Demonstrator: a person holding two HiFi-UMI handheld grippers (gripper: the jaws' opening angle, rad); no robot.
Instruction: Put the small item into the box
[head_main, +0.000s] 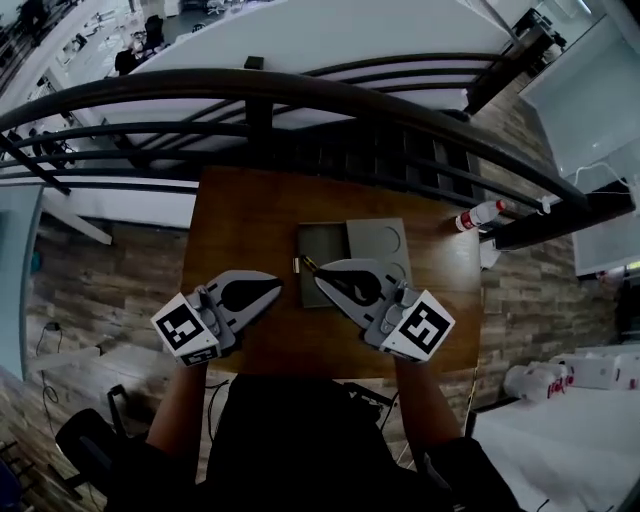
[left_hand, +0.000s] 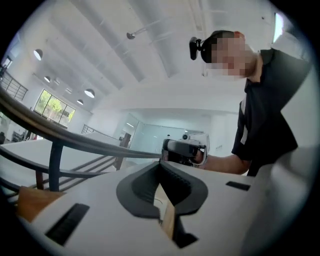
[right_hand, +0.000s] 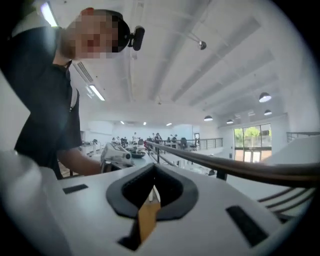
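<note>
Wooden table (head_main: 230, 215), box (head_main: 355, 262) at centre; left tool (head_main: 275, 287) and right tool (head_main: 318, 278) closed near front edge.

No word, number or brand name can be read anywhere. The cube (head_main: 186, 331) on the left claw (head_main: 277, 288) and the cube (head_main: 421, 325) on the right claw (head_main: 319, 279) each bear a black-and-white square code pattern, not letters. A white bottle (head_main: 481, 215) lying just beside the counter (head_main: 230, 230) has a red band, its print too small to read. White packages (head_main: 560, 378) on the floor show red print, too blurred to read.
</note>
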